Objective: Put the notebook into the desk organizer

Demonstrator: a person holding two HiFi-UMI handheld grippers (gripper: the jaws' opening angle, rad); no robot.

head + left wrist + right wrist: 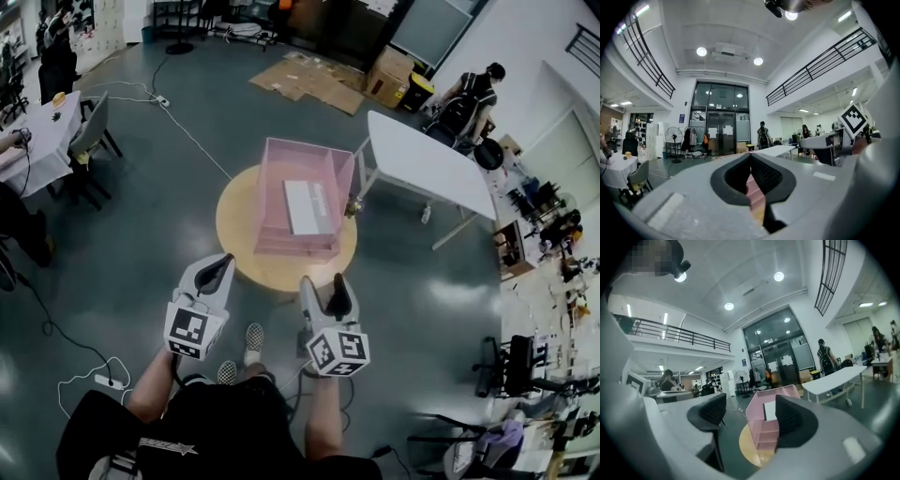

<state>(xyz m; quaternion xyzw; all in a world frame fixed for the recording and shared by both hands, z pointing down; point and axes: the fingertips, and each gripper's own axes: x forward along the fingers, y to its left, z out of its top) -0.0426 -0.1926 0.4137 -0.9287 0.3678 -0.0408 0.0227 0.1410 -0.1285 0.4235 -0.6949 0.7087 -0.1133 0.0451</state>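
**Notebook in the pink organizer, both grippers held back from the table**

The notebook (307,206) lies flat in the top tray of the pink desk organizer (281,159), nearer its right wall; the organizer stands on a round wooden table (234,220), its open shelves facing the person. The left gripper (225,260) hovers at the near left edge of the table with its jaws closed tip to tip on nothing; the right gripper (324,281) hovers at the near right edge, jaws spread and empty, and its own view frames the organizer between them.

A white folding table (427,159) stands just right of the round one, its near corner close to the organizer; flattened cardboard (309,80) lies on the floor beyond; a seated person (473,94) is behind the white table; a chair (91,131) and a cloth-covered table (37,141) are well off to the left; a power strip (105,381) and white cable trail beside the person's left leg.

Each gripper's cube bears black-and-white square markers; the print on the person's dark shirt is too small to read.

Bare grey floor rings the round table on the left and near sides; the right side is narrowed by the white table's leg.
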